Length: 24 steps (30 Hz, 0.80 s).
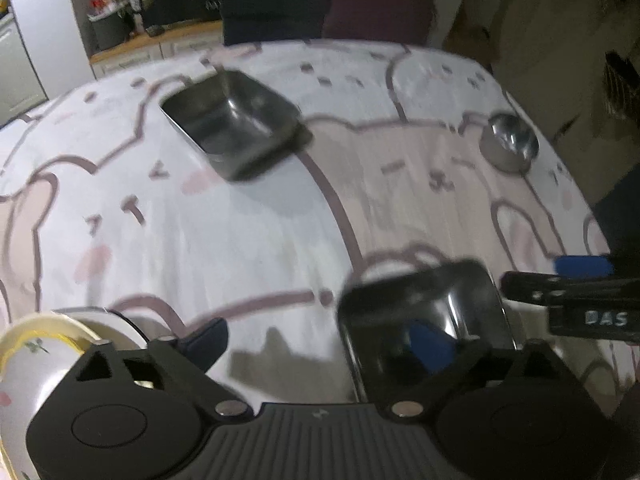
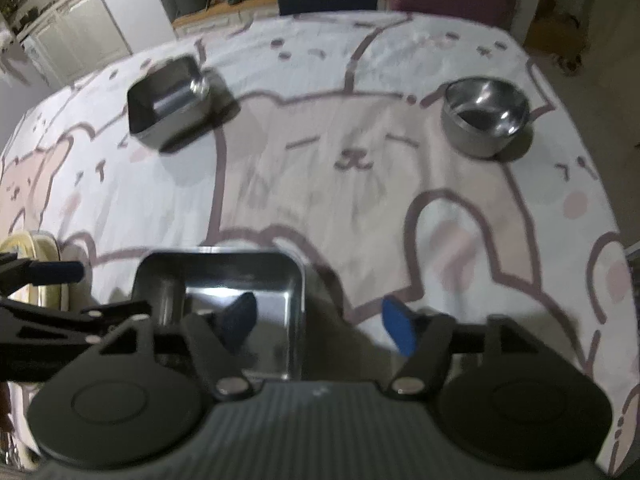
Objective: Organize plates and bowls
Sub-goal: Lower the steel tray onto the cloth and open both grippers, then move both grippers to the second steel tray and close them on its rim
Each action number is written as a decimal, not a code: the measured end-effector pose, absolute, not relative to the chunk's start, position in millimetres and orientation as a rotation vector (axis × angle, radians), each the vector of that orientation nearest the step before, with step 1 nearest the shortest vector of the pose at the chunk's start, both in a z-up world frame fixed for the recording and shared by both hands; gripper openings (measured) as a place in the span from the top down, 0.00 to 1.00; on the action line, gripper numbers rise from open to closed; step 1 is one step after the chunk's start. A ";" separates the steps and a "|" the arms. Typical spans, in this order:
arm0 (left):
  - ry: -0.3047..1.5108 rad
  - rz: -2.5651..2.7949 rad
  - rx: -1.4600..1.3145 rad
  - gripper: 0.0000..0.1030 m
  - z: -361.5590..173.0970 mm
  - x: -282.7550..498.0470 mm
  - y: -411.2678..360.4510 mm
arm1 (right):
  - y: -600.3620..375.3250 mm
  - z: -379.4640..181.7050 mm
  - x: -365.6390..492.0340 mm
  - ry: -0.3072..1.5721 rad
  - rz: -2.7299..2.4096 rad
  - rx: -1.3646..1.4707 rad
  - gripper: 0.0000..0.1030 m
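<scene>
- Plates (image 1: 28,356): a pale stack at the near left edge of the surface (image 2: 320,184), just beside the left gripper (image 1: 320,340).
- Left gripper: jaws spread wide, pinching nothing; one finger hangs over the near tray (image 1: 424,320).
- Near tray: rests on the surface between both grippers, released.
- Right gripper (image 2: 320,320): jaws spread, empty, straddling the tray's right wall.
- Far tray (image 2: 168,100) and bowl (image 2: 484,112): well apart at the far side.
- Likely step: withdraw. Lift both grippers straight up, keeping fingers clear of the rim.
</scene>
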<state>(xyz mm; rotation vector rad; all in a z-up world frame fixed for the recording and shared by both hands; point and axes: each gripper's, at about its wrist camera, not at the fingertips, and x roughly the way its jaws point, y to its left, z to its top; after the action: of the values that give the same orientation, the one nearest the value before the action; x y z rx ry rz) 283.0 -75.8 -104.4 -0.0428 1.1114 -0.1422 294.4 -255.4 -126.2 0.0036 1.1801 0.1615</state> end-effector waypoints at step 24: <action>0.763 0.179 -0.031 0.00 -95.0 423.8 41.5 | -191.7 -120.2 378.4 0.897 0.085 0.419 0.00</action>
<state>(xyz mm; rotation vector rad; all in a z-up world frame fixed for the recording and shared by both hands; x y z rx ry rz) 423.8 41.5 -95.0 -0.0310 0.7632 0.1793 378.4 -191.7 -120.2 0.4193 0.8972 0.0845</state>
